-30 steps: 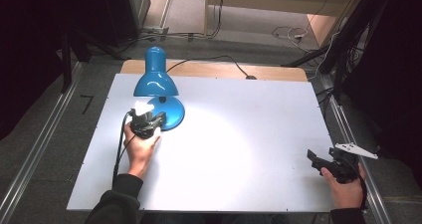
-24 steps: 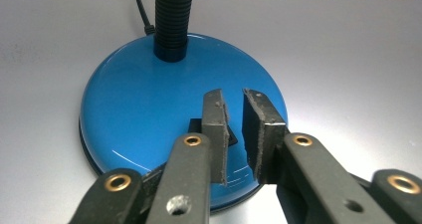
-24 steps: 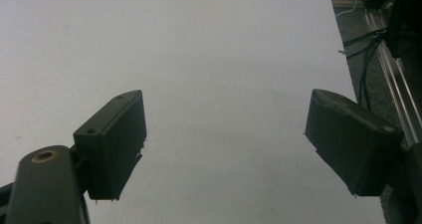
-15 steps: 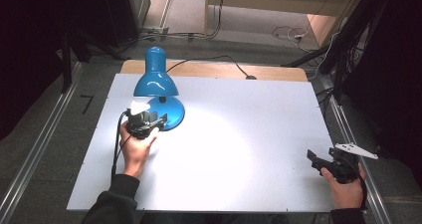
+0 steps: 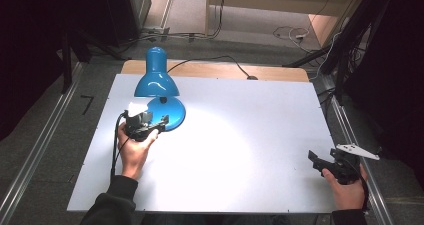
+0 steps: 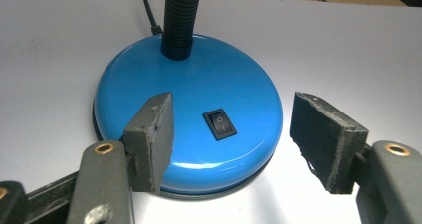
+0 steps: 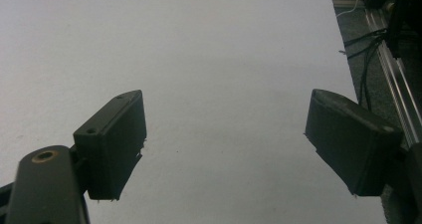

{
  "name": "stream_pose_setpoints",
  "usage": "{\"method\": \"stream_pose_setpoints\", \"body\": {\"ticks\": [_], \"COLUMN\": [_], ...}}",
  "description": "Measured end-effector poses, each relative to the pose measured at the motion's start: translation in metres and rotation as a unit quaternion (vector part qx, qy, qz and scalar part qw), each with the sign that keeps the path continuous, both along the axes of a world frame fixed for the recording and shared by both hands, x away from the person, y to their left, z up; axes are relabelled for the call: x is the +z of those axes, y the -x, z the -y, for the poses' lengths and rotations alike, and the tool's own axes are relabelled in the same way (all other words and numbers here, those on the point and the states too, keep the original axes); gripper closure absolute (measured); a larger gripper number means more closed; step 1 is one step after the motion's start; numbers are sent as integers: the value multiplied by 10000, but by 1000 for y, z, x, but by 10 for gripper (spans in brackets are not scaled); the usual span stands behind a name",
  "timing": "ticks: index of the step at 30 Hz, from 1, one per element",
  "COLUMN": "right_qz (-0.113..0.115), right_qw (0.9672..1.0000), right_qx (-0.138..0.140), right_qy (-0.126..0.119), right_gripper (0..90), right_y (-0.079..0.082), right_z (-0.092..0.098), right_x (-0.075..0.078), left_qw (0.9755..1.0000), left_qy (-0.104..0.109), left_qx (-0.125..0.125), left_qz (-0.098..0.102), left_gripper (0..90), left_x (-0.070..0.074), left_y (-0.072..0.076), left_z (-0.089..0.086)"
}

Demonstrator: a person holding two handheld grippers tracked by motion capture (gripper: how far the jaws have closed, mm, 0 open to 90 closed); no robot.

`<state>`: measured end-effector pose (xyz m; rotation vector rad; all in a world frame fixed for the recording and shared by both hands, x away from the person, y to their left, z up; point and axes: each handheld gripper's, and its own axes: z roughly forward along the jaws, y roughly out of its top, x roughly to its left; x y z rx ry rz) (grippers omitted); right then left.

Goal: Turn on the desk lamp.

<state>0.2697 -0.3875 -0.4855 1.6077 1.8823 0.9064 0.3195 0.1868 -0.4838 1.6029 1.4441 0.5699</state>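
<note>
- My high view looks forward and down over the whole table [image 5: 260, 135].
- Left gripper view sits close on the lamp base [image 6: 199, 109], shared with high.
- Right gripper view faces bare tabletop near its right edge.

The scene is lit mainly by the blue lamp [image 5: 156, 80], by which a bright, soft-edged pool is cast on the white table [image 5: 280, 115], while the surroundings are left dark. A glossy glare is seen on the lamp base [image 6: 199, 109] in the left gripper view, which is sharp. The right gripper view is dimmer and grainy, and the high view is slightly soft.
</note>
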Motion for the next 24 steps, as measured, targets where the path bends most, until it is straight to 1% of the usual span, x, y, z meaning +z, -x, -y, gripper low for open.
{"method": "stream_pose_setpoints", "body": {"ticks": [8, 11, 24], "right_qz": [-2, 3, -4], "right_qw": [10000, 10000, 10000], "right_qx": [6, 7, 8], "right_qy": [-11, -9, -29], "right_gripper": [150, 150, 150], "right_y": [0, 0, 1], "right_z": [0, 0, 0], "right_x": [0, 0, 0], "left_qw": [10000, 10000, 10000], "left_qy": [-27, -28, 9], "left_qx": [3, -3, 28], "left_qz": [17, 17, 32], "left_gripper": [342, 327, 308], "left_x": [1, 1, 2], "left_y": [3, 3, 6], "left_z": [-2, -2, -4]}}
